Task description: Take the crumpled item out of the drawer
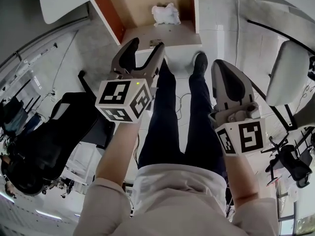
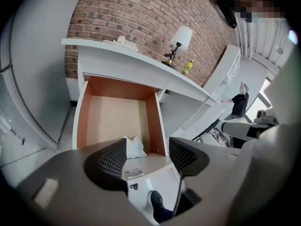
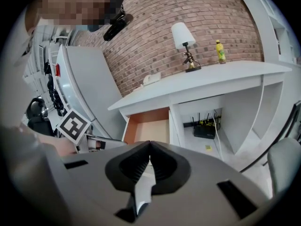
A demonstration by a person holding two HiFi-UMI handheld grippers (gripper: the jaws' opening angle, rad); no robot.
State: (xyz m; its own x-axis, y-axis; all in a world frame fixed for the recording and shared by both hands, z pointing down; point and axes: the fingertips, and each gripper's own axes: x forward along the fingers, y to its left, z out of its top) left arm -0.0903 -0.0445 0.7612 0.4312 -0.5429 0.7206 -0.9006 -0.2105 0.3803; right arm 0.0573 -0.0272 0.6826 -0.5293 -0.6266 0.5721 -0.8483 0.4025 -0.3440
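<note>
since the left hand-held gripper (image 2: 141,157) hangs above the open drawer (image 2: 82,112) with its jaws spread wide and nothing between them, closing too soon could catch the drawer's front panel or pinch one loose fold, so the crumpled item (image 2: 134,146) slips free. it looks white, soft and bunched, lying by the drawer's right wall toward the front. the right hand-held gripper (image 3: 149,166) is closed and empty.
</note>
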